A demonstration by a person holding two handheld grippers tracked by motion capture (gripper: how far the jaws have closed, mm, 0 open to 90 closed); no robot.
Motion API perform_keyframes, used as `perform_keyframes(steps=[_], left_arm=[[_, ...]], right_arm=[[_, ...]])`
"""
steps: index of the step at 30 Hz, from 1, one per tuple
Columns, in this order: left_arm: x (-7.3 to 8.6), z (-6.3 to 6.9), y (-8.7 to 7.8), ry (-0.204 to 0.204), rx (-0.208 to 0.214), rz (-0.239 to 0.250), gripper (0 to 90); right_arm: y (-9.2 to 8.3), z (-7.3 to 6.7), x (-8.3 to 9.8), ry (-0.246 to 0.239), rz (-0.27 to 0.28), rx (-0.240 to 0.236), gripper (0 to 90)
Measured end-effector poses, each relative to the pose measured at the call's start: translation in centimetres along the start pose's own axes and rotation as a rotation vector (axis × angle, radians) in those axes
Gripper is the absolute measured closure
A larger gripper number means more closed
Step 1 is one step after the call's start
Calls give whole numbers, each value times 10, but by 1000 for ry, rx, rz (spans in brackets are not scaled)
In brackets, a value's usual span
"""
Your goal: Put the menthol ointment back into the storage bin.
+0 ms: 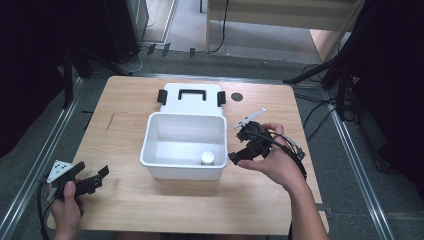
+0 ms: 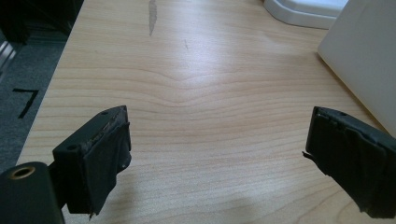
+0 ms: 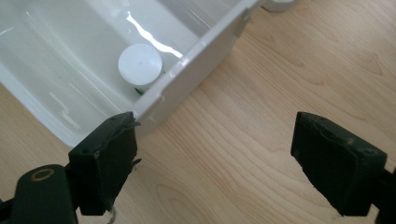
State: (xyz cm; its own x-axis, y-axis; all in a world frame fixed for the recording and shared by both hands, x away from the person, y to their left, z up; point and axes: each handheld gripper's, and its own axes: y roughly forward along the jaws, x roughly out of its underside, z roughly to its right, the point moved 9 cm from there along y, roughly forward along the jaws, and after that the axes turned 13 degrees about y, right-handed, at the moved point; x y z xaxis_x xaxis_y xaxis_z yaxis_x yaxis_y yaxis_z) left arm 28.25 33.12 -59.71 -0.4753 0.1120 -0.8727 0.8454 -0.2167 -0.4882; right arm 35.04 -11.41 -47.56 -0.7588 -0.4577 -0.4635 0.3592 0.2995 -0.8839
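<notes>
A white open box stands mid-table, and its wall shows as the white box and the box. Inside, near its front right corner, stands a small jar with a white cap, the same jar from above. The box's white lid with a black handle lies flat just behind it. My right gripper is held open beside the box's right wall; in its own view the right gripper has nothing between its jaws. My left gripper is open at the table's front left corner, and the left gripper holds nothing.
A dark round hole sits in the tabletop right of the lid. Bare wood stretches between the left gripper and the box. Metal rails and cables run along the floor on both sides of the table.
</notes>
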Motion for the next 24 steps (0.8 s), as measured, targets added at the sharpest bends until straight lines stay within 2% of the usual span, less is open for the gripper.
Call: perform_keyframes(steps=[9,15,17,24], left_arm=[[0,0,0,5,-3,2,74],[0,1,0,12,-4,0,74],[0,1,0,12,-5,0,74],[0,2,0,20,-5,-3,74]], right_arm=[[3,24,27,62,34,-2,152],[8,42,46,112,87,0,154],[11,52,57,146,104,1,154],[17,70,78,205,150,-1,154]])
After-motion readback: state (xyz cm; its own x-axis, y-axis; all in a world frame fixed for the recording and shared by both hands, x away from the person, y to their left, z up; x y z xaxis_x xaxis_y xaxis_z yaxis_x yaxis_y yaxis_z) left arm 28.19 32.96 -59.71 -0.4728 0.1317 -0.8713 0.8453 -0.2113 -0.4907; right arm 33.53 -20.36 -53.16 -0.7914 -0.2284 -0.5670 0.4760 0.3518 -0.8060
